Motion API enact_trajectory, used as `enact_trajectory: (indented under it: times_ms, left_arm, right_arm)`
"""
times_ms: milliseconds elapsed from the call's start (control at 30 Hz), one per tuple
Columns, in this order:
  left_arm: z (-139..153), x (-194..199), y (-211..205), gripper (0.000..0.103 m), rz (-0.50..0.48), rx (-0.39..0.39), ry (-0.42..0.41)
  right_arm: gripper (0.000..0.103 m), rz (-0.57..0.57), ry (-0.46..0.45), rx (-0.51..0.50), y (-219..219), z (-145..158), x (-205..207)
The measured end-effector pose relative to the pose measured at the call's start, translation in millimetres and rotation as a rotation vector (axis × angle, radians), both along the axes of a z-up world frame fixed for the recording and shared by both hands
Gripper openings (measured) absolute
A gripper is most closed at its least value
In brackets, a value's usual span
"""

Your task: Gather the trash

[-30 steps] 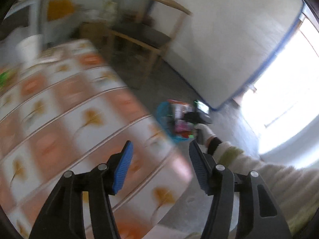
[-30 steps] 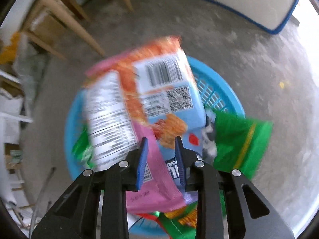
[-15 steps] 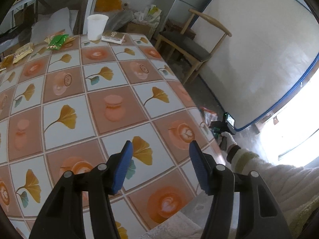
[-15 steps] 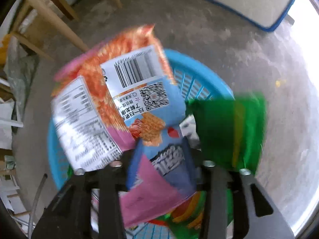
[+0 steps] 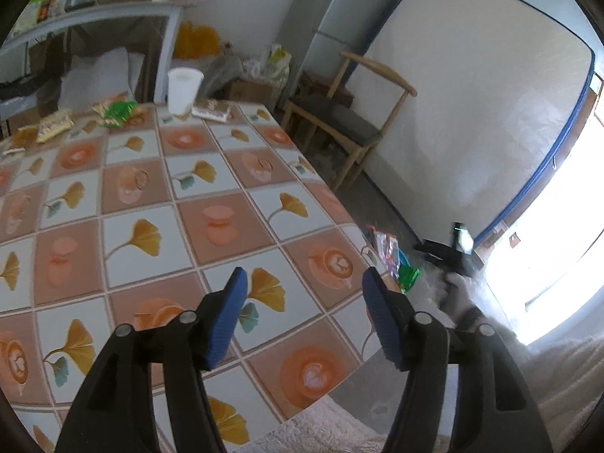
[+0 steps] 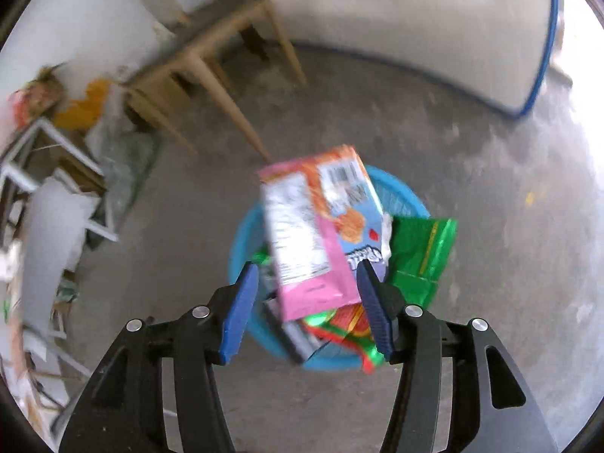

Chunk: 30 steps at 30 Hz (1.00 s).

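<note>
My right gripper (image 6: 306, 268) hangs over a blue basket (image 6: 400, 196) on the floor, and its jaws are opening. A pink and orange snack packet (image 6: 302, 249) stands slanted in the basket below; it shows between the jaws, but the pads are clear of it. A green packet (image 6: 419, 256) leans on the basket's right rim. My left gripper (image 5: 304, 279) hovers over the tiled table (image 5: 151, 196), its jaws opening with nothing between them. At the table's far end lie a green wrapper (image 5: 119, 111), a yellow wrapper (image 5: 54, 126) and a packet (image 5: 211, 111) beside a white cup (image 5: 184, 88).
A wooden chair (image 5: 339, 113) stands past the table's right side, with a mattress (image 5: 472, 113) leaning on the wall behind it. The basket (image 5: 406, 260) sits just off the table's right edge, beside the gloved hand (image 5: 453, 287). Frames and clutter (image 6: 56, 207) crowd the floor left of the basket.
My right gripper has opened, let go of the pink packet and risen above the basket. The left gripper has swung from the table's edge over its top, and its jaws are slightly wider.
</note>
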<state>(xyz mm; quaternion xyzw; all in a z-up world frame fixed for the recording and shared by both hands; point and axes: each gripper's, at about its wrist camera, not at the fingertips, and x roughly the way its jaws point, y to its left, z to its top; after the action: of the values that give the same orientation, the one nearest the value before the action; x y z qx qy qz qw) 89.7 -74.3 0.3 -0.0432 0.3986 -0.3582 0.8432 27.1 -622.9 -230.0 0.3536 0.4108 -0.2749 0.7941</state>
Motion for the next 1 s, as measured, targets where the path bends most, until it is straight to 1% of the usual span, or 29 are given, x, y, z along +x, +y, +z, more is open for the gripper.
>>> enact_trajectory:
  times_ms: [33, 67, 100, 133, 167, 200, 233, 267, 300, 333, 367, 400, 433, 500, 567, 600, 700, 767, 867, 933, 1000]
  left_arm:
    - [1.9, -2.6, 3.7, 0.069, 0.01, -0.006, -0.018]
    - [3.3, -4.6, 6.9, 0.072, 0.02, -0.011, -0.032]
    - [5.5, -7.6, 10.8, 0.076, 0.035, -0.017, -0.049]
    - [7.8, -10.9, 14.6, 0.08, 0.048, -0.02, -0.065]
    - [10.8, -14.5, 18.4, 0.083, 0.063, -0.025, -0.082]
    - [12.7, -16.4, 20.8, 0.087, 0.074, -0.028, -0.092]
    - [15.7, -19.1, 24.0, 0.091, 0.096, -0.029, -0.105]
    - [18.7, -22.2, 27.5, 0.096, 0.123, -0.027, -0.119]
    - [23.2, -26.4, 31.2, 0.098, 0.161, -0.024, -0.139]
    - [26.9, -29.9, 33.9, 0.098, 0.191, -0.022, -0.153]
    - [29.3, -31.9, 35.4, 0.098, 0.207, -0.021, -0.161]
    - [32.8, -36.0, 37.2, 0.098, 0.229, -0.021, -0.177]
    - [35.1, -39.5, 38.4, 0.098, 0.249, -0.016, -0.191]
    - [35.6, -46.9, 39.3, 0.098, 0.29, 0.004, -0.205]
    - [30.3, -54.8, 38.1, 0.098, 0.321, 0.027, -0.192]
    - [26.7, -57.4, 37.0, 0.098, 0.326, 0.036, -0.185]
    - [11.8, -69.3, 29.1, 0.098, 0.324, 0.086, -0.168]
    - [1.4, -74.3, 23.1, 0.098, 0.33, 0.14, -0.163]
    - [-14.1, -81.0, 19.7, 0.098, 0.383, 0.209, -0.142]
    - [-19.6, -82.0, 19.5, 0.098, 0.386, 0.22, -0.118]
    - [-21.8, -82.5, 18.2, 0.098, 0.403, 0.248, -0.103]
  right_arm:
    - [0.059, 0.015, -0.032, -0.037, 13.1, 20.4, -9.0]
    - [0.066, 0.032, -0.073, -0.094, 29.5, 48.0, -21.1]
    - [0.07, 0.05, -0.113, -0.142, 48.0, 73.0, -32.8]
    - [0.08, 0.07, -0.152, -0.193, 68.5, 98.4, -43.7]
    - [0.088, 0.082, -0.178, -0.237, 83.7, 116.3, -53.4]
    - [0.092, 0.094, -0.206, -0.283, 99.6, 135.7, -61.5]
    - [0.096, 0.108, -0.249, -0.345, 124.8, 161.0, -75.3]
    - [0.096, 0.116, -0.267, -0.384, 138.9, 173.8, -81.3]
    - [0.096, 0.127, -0.283, -0.432, 159.0, 191.6, -90.1]
    - [0.096, 0.137, -0.296, -0.457, 172.9, 202.2, -95.2]
    - [0.096, 0.156, -0.306, -0.493, 196.7, 217.6, -103.0]
    - [0.096, 0.169, -0.305, -0.509, 204.2, 220.9, -107.0]
    - [0.096, 0.194, -0.299, -0.536, 223.9, 229.3, -111.2]
    - [0.096, 0.241, -0.289, -0.55, 245.7, 234.9, -113.9]
    - [0.096, 0.287, -0.24, -0.551, 261.7, 225.8, -111.0]
    - [0.096, 0.307, -0.224, -0.536, 270.9, 222.2, -109.5]
    - [0.096, 0.38, -0.182, -0.441, 299.9, 210.8, -103.3]
    - [0.096, 0.424, -0.17, -0.406, 321.1, 205.7, -101.5]
    - [0.096, 0.447, -0.133, -0.449, 349.1, 206.9, -101.3]
    - [0.096, 0.464, -0.125, -0.452, 356.5, 208.4, -100.4]
    - [0.096, 0.47, -0.093, -0.439, 363.4, 209.0, -100.9]
